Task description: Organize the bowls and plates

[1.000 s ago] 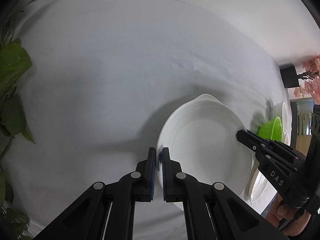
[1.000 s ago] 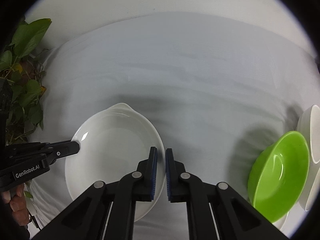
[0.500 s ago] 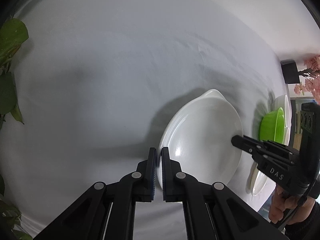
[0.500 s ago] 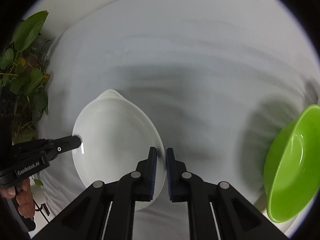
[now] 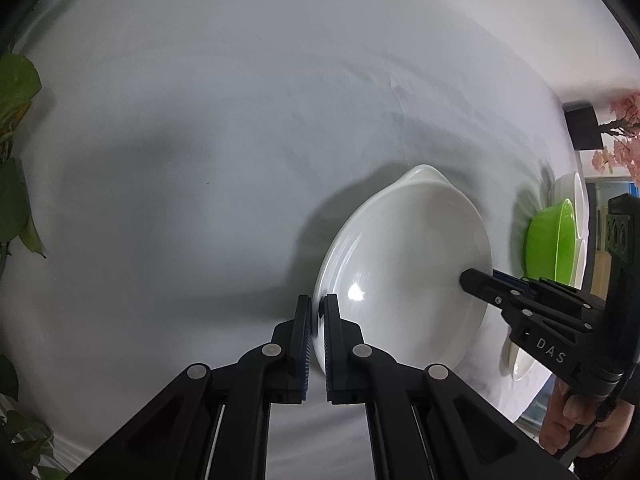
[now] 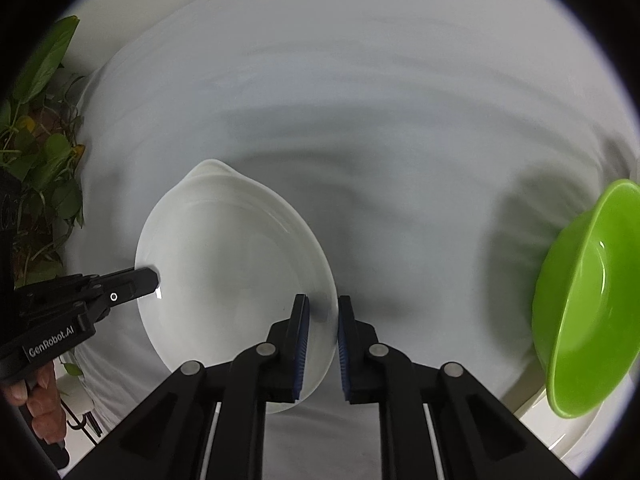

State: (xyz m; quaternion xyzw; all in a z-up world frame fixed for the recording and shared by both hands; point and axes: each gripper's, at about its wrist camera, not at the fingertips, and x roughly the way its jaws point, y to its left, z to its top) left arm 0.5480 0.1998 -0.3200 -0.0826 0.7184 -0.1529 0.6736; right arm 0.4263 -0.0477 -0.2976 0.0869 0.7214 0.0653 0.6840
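Holding white plate (image 5: 404, 264) by opposite rims: left gripper (image 5: 316, 312) jaws clamped tight on one edge, right gripper (image 6: 322, 320) jaws parted, straddling the other. Green bowl (image 6: 588, 300) lies beyond plate's right-gripper side.

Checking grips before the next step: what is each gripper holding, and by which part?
Left gripper pinches the white plate by its near-left rim. Right gripper has opened around the opposite rim, gripping nothing.
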